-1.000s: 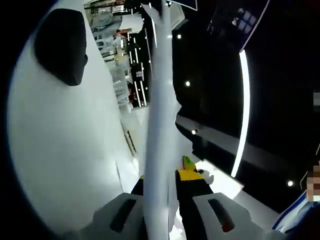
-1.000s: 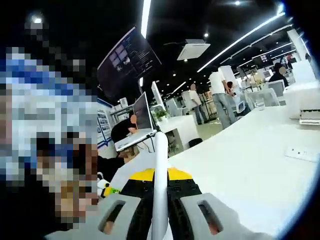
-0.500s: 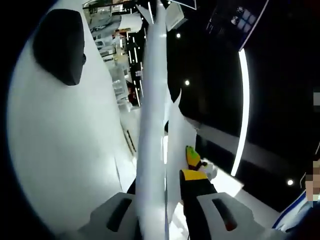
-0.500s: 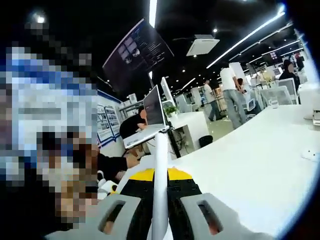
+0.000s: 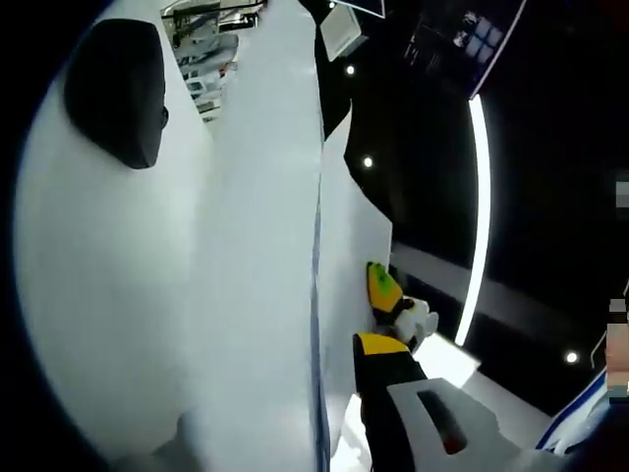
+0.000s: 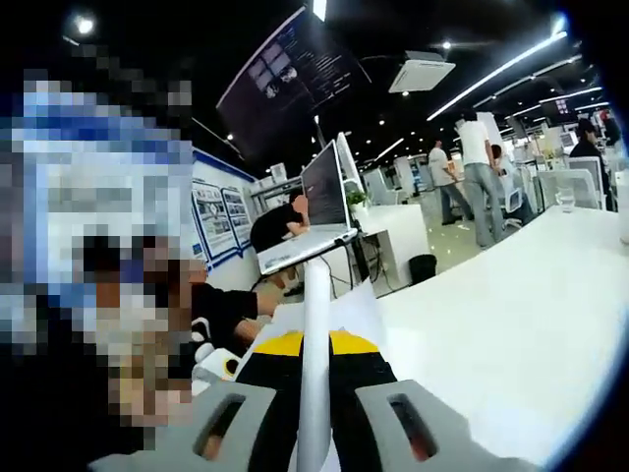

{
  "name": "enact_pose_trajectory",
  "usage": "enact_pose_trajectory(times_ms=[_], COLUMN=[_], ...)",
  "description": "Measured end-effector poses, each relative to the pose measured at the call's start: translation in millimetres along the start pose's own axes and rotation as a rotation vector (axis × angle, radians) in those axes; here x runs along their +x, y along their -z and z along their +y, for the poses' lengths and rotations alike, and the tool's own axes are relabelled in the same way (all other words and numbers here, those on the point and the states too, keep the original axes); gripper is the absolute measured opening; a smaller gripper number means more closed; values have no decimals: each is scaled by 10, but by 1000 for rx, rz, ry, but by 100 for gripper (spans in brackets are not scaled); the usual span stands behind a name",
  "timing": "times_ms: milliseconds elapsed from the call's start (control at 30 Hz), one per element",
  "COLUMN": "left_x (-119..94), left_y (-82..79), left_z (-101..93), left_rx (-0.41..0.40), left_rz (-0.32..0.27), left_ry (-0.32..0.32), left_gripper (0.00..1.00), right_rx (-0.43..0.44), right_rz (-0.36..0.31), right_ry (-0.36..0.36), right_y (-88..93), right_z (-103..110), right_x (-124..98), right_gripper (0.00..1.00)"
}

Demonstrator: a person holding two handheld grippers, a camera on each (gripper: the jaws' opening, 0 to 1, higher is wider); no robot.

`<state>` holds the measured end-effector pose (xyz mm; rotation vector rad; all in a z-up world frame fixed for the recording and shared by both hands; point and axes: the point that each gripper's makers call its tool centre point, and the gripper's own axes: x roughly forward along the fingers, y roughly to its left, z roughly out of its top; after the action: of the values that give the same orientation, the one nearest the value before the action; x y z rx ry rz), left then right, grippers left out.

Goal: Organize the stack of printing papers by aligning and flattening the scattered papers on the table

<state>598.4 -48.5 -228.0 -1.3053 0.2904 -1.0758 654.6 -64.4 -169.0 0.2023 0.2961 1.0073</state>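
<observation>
A white stack of printing papers stands up out of my left gripper, which is shut on its lower edge. The sheets show their broad face and cover the left jaw. In the right gripper view the same paper stack is seen edge-on as a thin white strip, with my right gripper shut on it. The yellow-and-black body of the other gripper sits just behind the strip. In the left gripper view that other gripper holds the far side of the sheets.
The white table lies to the left, with a dark oval object on it. In the right gripper view the table stretches right. An open laptop, a seated person and standing people are behind.
In the left gripper view the paper has turned from a thin edge to a broad face, hiding the left jaw. The right gripper view has shifted slightly; the grip is unchanged.
</observation>
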Motion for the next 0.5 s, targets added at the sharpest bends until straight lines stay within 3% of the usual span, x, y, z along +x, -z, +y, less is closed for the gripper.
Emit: enact_pose_trajectory(times_ms=[500], left_x=[12], left_y=[15], left_z=[-11], left_rx=[11], left_rz=[3], left_ry=[1], left_gripper=[17], right_rx=[-53], right_rz=[78], right_ry=[-18], right_y=[143], right_z=[146], right_x=[251], right_gripper=[3])
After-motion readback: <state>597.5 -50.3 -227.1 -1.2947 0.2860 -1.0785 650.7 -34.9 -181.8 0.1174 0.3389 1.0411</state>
